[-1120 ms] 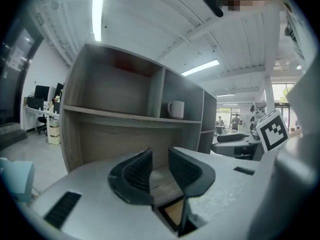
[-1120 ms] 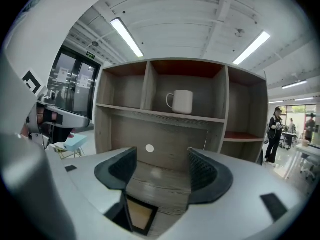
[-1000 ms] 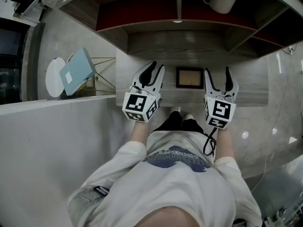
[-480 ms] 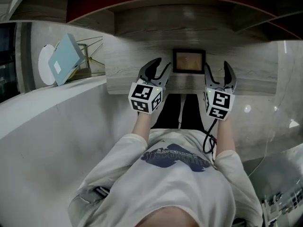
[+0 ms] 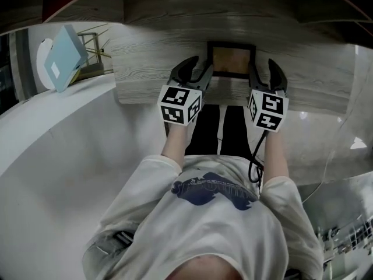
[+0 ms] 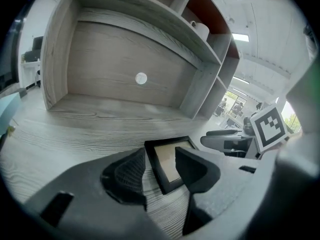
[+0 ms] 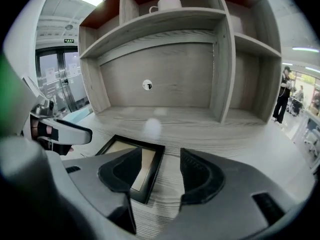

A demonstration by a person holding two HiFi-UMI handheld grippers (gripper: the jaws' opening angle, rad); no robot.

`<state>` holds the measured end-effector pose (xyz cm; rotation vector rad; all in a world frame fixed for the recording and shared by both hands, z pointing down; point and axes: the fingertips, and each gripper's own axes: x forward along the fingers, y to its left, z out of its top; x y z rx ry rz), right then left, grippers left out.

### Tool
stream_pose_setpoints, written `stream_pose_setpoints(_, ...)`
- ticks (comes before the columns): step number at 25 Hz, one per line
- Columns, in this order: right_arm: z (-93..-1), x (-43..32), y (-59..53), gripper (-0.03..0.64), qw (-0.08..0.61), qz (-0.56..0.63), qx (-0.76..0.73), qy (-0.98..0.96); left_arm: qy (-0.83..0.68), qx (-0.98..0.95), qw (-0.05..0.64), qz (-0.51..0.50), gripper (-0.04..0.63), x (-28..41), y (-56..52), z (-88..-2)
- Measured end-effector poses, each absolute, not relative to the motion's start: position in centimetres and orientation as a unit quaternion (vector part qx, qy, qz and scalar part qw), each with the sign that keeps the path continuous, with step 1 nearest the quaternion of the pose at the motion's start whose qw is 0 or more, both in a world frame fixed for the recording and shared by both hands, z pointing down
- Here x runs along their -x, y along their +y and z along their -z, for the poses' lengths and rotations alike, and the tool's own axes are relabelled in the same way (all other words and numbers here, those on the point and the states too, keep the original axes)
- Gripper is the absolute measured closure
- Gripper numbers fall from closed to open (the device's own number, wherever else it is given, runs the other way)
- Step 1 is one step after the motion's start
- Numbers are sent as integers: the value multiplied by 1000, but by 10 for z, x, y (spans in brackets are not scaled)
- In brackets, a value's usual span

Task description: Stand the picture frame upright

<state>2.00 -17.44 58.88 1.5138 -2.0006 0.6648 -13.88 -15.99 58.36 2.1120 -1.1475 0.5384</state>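
Observation:
A black picture frame (image 5: 231,61) with a tan picture lies flat on the grey wooden desk (image 5: 148,57). My left gripper (image 5: 197,69) is open at the frame's left edge and its jaws have just been opening. In the left gripper view the picture frame (image 6: 167,166) lies low between the fingers, and neither pad presses on it. My right gripper (image 5: 265,70) is open at the frame's right edge and its jaws have just been closing a little. The right gripper view shows the picture frame (image 7: 149,176) edge between the pads, untouched.
A wooden shelf unit (image 7: 222,59) rises at the back of the desk, with a white mug (image 7: 167,3) on an upper shelf. A light blue box (image 5: 61,57) and a wire rack (image 5: 90,42) stand to the left. A person (image 7: 285,96) stands far right.
Both grippers have come down toward the desk, one on each side of the frame. The left jaws stand wider than before, the right ones slightly narrower. The frame has not moved.

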Motion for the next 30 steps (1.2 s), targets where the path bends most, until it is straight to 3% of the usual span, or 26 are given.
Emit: stream_pose_setpoints(30, -630, -6, -186, 529, 277, -290, -534, -744, -450, -769, 387, -237, 436, 119, -167, -634)
